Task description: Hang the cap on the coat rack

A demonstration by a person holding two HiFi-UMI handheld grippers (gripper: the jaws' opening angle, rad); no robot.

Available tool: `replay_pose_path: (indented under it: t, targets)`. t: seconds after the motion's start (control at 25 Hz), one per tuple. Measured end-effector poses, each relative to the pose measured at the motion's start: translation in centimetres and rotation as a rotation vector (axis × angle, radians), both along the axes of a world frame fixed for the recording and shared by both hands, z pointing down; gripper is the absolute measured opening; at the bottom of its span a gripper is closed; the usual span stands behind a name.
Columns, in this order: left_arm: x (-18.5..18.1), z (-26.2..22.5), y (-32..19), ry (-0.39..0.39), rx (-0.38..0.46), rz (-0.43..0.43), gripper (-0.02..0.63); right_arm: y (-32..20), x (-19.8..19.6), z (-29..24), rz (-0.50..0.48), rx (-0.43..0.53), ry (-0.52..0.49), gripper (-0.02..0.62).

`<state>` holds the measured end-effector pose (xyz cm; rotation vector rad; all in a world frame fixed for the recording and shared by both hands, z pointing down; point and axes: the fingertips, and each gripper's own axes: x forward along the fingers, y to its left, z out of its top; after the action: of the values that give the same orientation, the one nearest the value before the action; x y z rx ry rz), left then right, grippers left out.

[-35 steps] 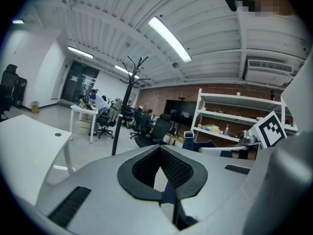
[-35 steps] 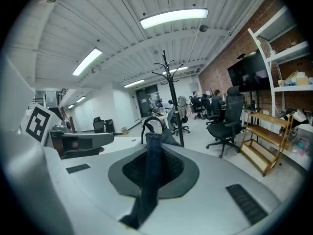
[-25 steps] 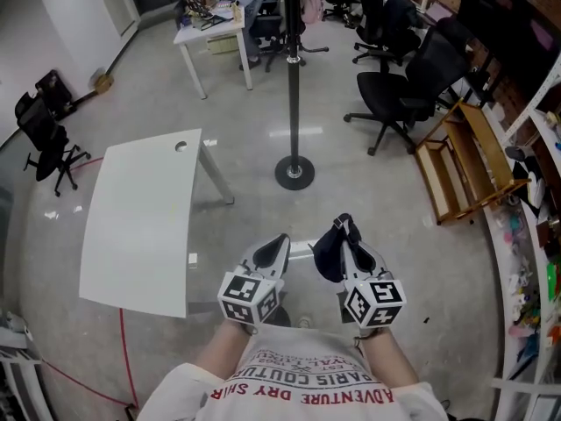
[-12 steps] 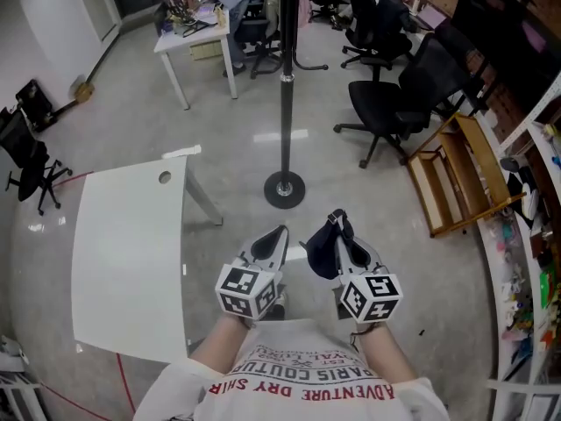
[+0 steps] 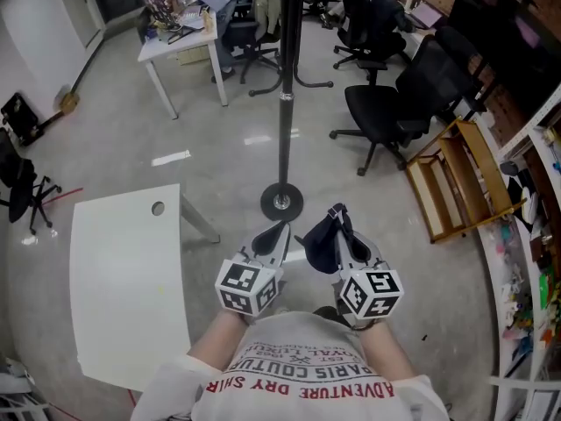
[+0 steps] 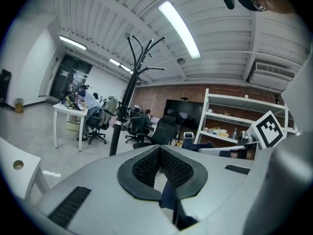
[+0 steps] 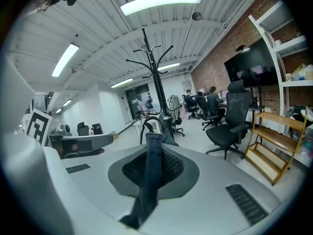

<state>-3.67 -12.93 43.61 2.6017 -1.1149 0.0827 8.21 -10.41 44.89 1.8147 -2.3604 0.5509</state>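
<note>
Cap (image 5: 321, 246): dark blue denim, pinched in R gripper (image 5: 342, 226), low centre of head view. Its bulk bunches over the jaw tips and sags to their 9 o'clk side. In the R gripper view a strip of the denim runs straight up btwn the jaws from 6 to 12 o'clk. Jaws closed tight on it, no gap showing either side of the cloth.

L gripper (image 5: 277, 233) sits at the cap's 9 o'clk, just beside it; can't tell if they touch. In its own view the jaw tips meet w/ nothing pinched btwn them, so it's closed & empty. Both grippers point toward 12 o'clk, marker cubes at the 6 o'clk end, near the person's shirt (image 5: 298, 371).

Rack (image 5: 284, 121): black pole on a round base, standing on the floor at 12 o'clk from the grippers, apart from the cap. Its hooks reach the top edge of the head view. In both gripper views the curved prongs stand up against the ceiling, above the jaws.

Further out:
- white table (image 5: 123, 279) at 9 o'clk
- black chair (image 5: 390, 103) at 1 o'clk
- wooden shelf (image 5: 451, 178) at 2 o'clk, lying tilted on the floor
- desk (image 5: 175, 40) w/ seated people at 11 o'clk, far off
</note>
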Motion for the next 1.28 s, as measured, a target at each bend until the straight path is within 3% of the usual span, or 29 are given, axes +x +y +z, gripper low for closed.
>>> replay_pose_path:
  t: [0.44, 0.8, 1.28]
  targets:
    - [1.7, 1.0, -11.0, -0.016, -0.006, -0.106, 0.005, -12.4, 3.5, 0.9, -0.065, 0.007, -0.012, 0.02]
    - [7.6, -1.4, -20.5, -0.03, 0.05, -0.193, 0.005, -23.6, 8.2, 0.2, -0.208, 0.007, -0.029, 0.02]
    - [13.1, -0.3, -30.8, -0.039, 0.029, -0.325, 0.005, -37.0, 13.8, -1.0, -0.338, 0.062, 0.02, 0.02]
